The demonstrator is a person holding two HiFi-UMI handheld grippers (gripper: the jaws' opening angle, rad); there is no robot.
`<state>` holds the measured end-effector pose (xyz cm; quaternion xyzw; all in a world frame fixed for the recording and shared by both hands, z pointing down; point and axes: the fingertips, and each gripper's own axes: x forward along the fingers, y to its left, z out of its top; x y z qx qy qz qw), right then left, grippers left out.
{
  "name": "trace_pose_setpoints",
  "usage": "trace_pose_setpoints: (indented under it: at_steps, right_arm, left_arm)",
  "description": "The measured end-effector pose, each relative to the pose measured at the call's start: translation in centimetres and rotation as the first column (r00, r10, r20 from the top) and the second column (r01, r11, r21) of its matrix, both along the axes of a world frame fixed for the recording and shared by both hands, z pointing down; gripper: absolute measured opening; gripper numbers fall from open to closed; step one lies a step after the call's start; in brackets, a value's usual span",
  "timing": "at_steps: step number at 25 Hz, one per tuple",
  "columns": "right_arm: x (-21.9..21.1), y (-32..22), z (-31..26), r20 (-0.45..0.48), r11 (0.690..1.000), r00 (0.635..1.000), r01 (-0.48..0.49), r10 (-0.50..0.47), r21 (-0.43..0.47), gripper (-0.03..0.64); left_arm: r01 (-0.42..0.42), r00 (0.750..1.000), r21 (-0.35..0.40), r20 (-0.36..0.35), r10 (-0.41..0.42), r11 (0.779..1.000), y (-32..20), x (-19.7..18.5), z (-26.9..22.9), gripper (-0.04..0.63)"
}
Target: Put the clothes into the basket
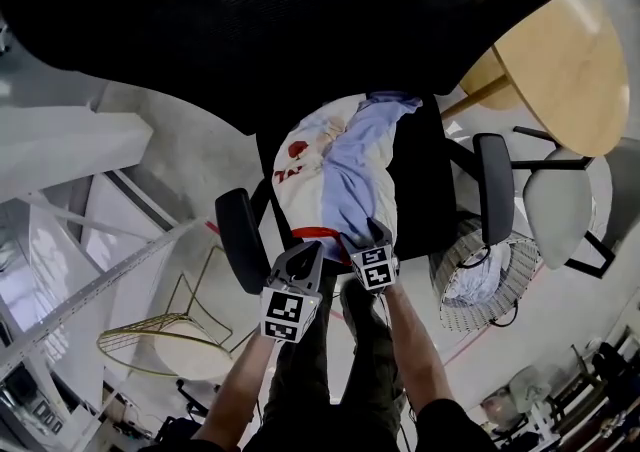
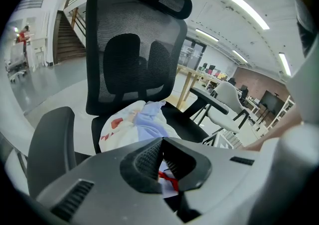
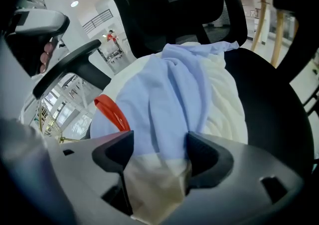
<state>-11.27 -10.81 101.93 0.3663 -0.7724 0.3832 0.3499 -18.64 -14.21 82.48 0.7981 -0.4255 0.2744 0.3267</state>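
Right tool (image 3: pixel 157 150) straddles the blue cloth (image 3: pixel 169 94), seemingly not pinching it.

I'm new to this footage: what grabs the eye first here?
A heap of clothes, white under light blue, covers the seat of the black office chair at centre. The right tool stands open with blue cloth between its jaws, and a wire basket sits on the floor beside the chair.

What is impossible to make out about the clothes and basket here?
- Head view: basket rim partly behind the armrest; its cloth contents too small to identify.
- Right gripper view: near edge of the clothes hidden by the right gripper.
- Any view: garment count; folds overlap.
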Motion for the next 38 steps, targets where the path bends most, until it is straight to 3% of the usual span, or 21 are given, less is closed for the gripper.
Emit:
trace_pose_setpoints:
  at_steps: [7,10,14,24,32,38]
  right_arm:
    - [0.8,0.1,0.9,-0.059,1.0,0.998,-0.001,0.003,0.025,0.326]
    - [1.6,-0.5,0.5,-0.096,0.999,0.995,-0.038,0.039,0.012,0.155]
    - [1.8,-1.0,-0.4,-0.114,0.999,0.994,-0.003,0.006,0.032,0.067]
    - [2.1,-3.3,-7.8,-0.011,0.982,0.996,-0.088,0.091,0.166,0.055]
    - [1.9,-4.6,-16.4,0.058,0.956,0.991,-0.131,0.12,0.264,0.054]
    - [3.2,-5.9,-24.7,0.12,0.909,0.98,-0.195,0.162,0.369,0.051]
  left_arm:
    - [-0.001,1.0,-0.013,0.007,0.001,1.0,0.6,-0.2,0.4,0.008]
    - [-0.004,1.0,-0.01,0.014,0.004,1.0,1.1,-0.3,0.4,0.008]
    - [-0.01,1.0,-0.003,0.02,0.01,1.0,1.5,-0.4,-0.2,0.006]
    - [-0.019,1.0,0.076,0.022,0.018,0.997,1.7,0.0,-4.3,0.006]
    - [-0.033,0.999,0.172,0.019,0.03,0.985,2.0,0.6,-10.8,0.008]
    - [-0.024,1.0,0.255,0.014,0.021,0.967,2.3,0.4,-16.2,0.006]
